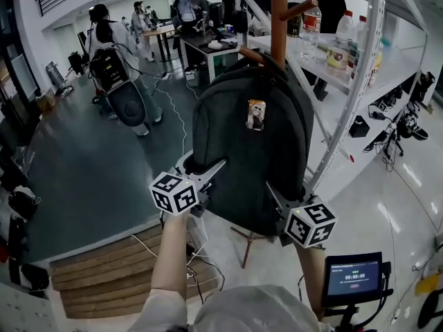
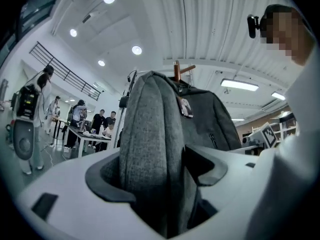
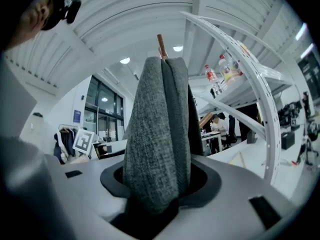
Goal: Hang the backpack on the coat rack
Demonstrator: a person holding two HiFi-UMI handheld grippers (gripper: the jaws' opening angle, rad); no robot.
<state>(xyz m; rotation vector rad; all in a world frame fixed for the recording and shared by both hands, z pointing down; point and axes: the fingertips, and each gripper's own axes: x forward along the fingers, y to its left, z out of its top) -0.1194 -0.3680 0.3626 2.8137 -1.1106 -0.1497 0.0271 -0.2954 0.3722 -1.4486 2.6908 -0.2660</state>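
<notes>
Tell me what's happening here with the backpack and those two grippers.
A person holds a gripper in each hand, and both are clamped on the dark grey backpack. The left gripper pinches its left edge, and the right gripper pinches its lower right edge. The backpack is held up against the wooden coat rack, with its top at a peg. Whether its loop is over the peg can't be seen.

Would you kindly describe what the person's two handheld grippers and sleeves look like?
Both the left gripper and the right gripper have pale grey bodies, dark pads and a white cube with black square markers. The person's sleeve is light-coloured.
</notes>
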